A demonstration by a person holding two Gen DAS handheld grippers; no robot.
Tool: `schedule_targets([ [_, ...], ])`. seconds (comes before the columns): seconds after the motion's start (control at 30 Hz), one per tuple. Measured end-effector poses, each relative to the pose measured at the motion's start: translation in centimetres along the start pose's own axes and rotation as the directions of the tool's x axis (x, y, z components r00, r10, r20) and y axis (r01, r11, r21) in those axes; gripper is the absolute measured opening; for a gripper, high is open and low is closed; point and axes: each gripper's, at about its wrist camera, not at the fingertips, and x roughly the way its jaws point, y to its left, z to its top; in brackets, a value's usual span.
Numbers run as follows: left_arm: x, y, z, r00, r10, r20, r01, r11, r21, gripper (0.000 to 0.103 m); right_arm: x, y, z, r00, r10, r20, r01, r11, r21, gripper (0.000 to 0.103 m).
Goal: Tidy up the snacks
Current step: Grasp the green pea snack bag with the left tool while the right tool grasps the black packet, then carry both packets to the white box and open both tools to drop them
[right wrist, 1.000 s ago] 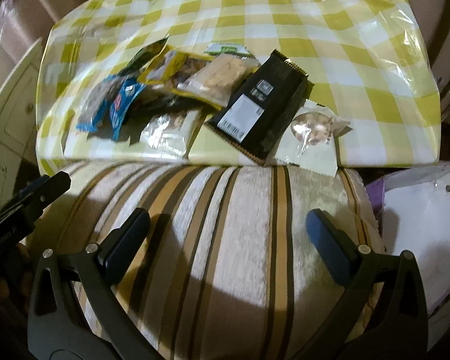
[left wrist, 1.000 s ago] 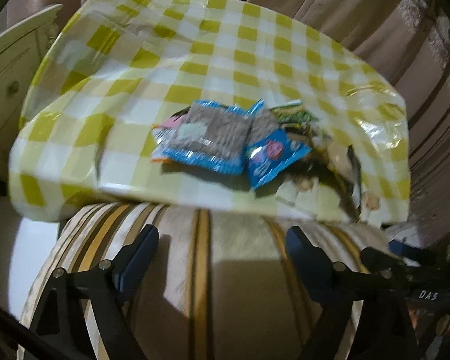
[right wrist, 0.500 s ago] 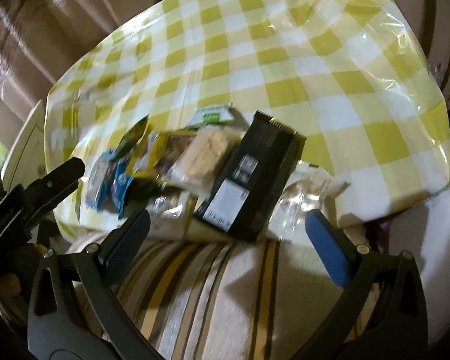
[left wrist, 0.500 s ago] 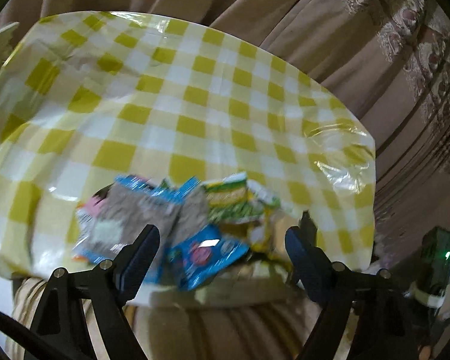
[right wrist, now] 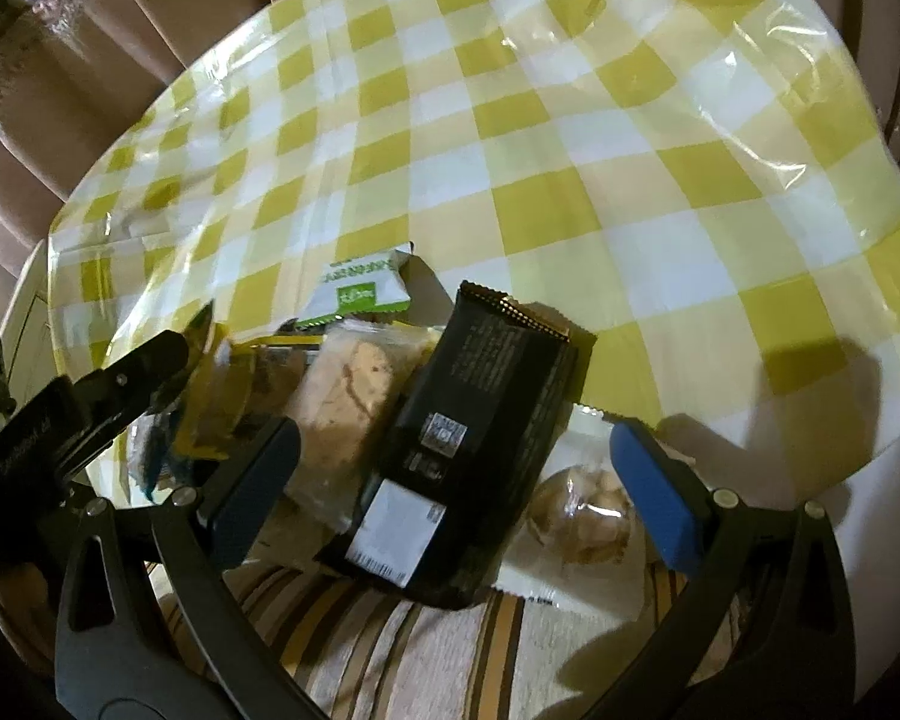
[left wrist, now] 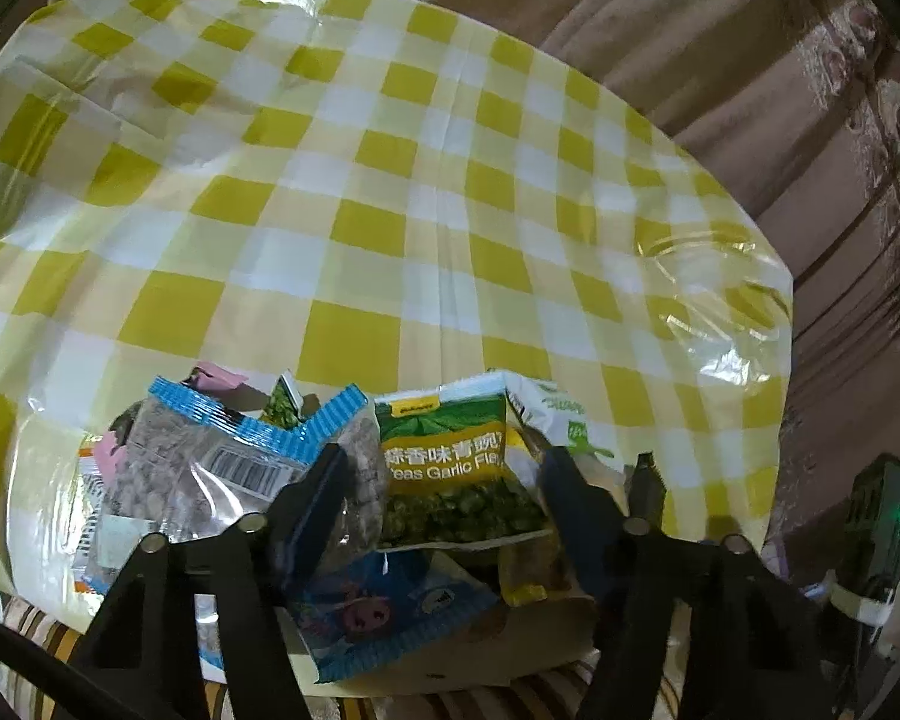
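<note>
Left wrist view: we see the left gripper over the near edge of a table covered in a yellow-and-white checked cloth under clear plastic. Its jaws are closing, with the green pea packet between them; we cannot tell if the pads touch it yet, they look just apart from its edges. Left of the pea packet lies a clear bag with blue trim, barcode up, partly behind the left finger. Below it sits a blue packet with a pig face, overlapping the table edge. A white-and-green packet pokes out at the right of the pea packet. Curtains hang behind the table.

Right wrist view: the right gripper stands wide open, nothing pressed by its blue pads. Between them lies a long black packet, white label end toward us, slanted across the pile and hanging a little over the table edge. Just left of it is a clear packet of pale biscuits; at its right end, a clear wrapper with a round pastry, near the right pad. A white packet with green print lies farther back on the cloth. The left gripper shows at the left edge, over yellow packets. A striped cushion is below the table edge.
</note>
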Motion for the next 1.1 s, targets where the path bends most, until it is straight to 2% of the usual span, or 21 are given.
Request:
schedule_targets([
  [0.07, 0.1, -0.1, -0.2, 1.0, 0.022, 0.003, -0.022, 1.0, 0.021, 0.053, 0.7, 0.0, 0.1, 1.0, 0.009, -0.018, -0.009, 1.0, 0.001, 0.101],
  [0.17, 0.0, -0.1, -0.4, 1.0, 0.025, 0.011, -0.025, 0.999, 0.034, 0.053, 1.6, 0.0, 0.2, 0.998, 0.029, -0.047, -0.029, 1.0, 0.003, 0.093],
  [0.33, -0.3, 0.1, -0.5, 0.999, 0.024, 0.029, -0.026, 0.999, 0.043, 0.053, 2.1, -0.1, 0.4, 0.996, 0.068, -0.052, -0.067, 0.998, 0.018, 0.088],
  [0.43, -0.8, 0.2, -0.5, 0.999, 0.018, 0.048, -0.019, 0.999, 0.039, 0.053, 2.0, 0.3, 0.4, 0.997, 0.071, -0.041, -0.071, 0.997, 0.001, 0.077],
  [0.53, -1.3, 0.2, -0.6, 0.998, 0.018, 0.067, -0.02, 0.999, 0.034, 0.053, 2.1, 0.2, 0.5, 0.996, 0.08, -0.039, -0.079, 0.997, 0.002, 0.055],
  [0.67, -1.6, 0.1, -0.8, 0.997, 0.014, 0.074, -0.017, 0.999, 0.042, 0.053, 1.8, 0.1, 0.4, 0.996, 0.079, -0.038, -0.079, 0.997, 0.01, 0.056],
  [0.8, -2.0, 0.0, -1.1, 0.996, 0.012, 0.083, -0.016, 0.999, 0.046, 0.053, 1.4, 0.7, -0.1, 0.997, 0.042, -0.063, -0.043, 0.999, -0.017, 0.071],
  [1.03, -3.7, -0.1, -2.1, 0.993, 0.005, 0.118, -0.011, 0.999, 0.051, 0.053, 2.2, 1.3, -1.4, 0.991, 0.025, -0.131, -0.033, 0.998, -0.058, 0.071],
  [1.07, -4.0, 0.0, -2.2, 0.992, 0.004, 0.123, -0.01, 0.999, 0.047, 0.053, 2.4, 1.3, -1.5, 0.99, 0.027, -0.137, -0.034, 0.998, -0.056, 0.069],
  [1.1, -4.1, 0.0, -2.4, 0.992, 0.002, 0.124, -0.008, 0.999, 0.045, 0.053, 2.4, 1.1, -1.5, 0.991, 0.019, -0.131, -0.026, 0.998, -0.05, 0.06],
])
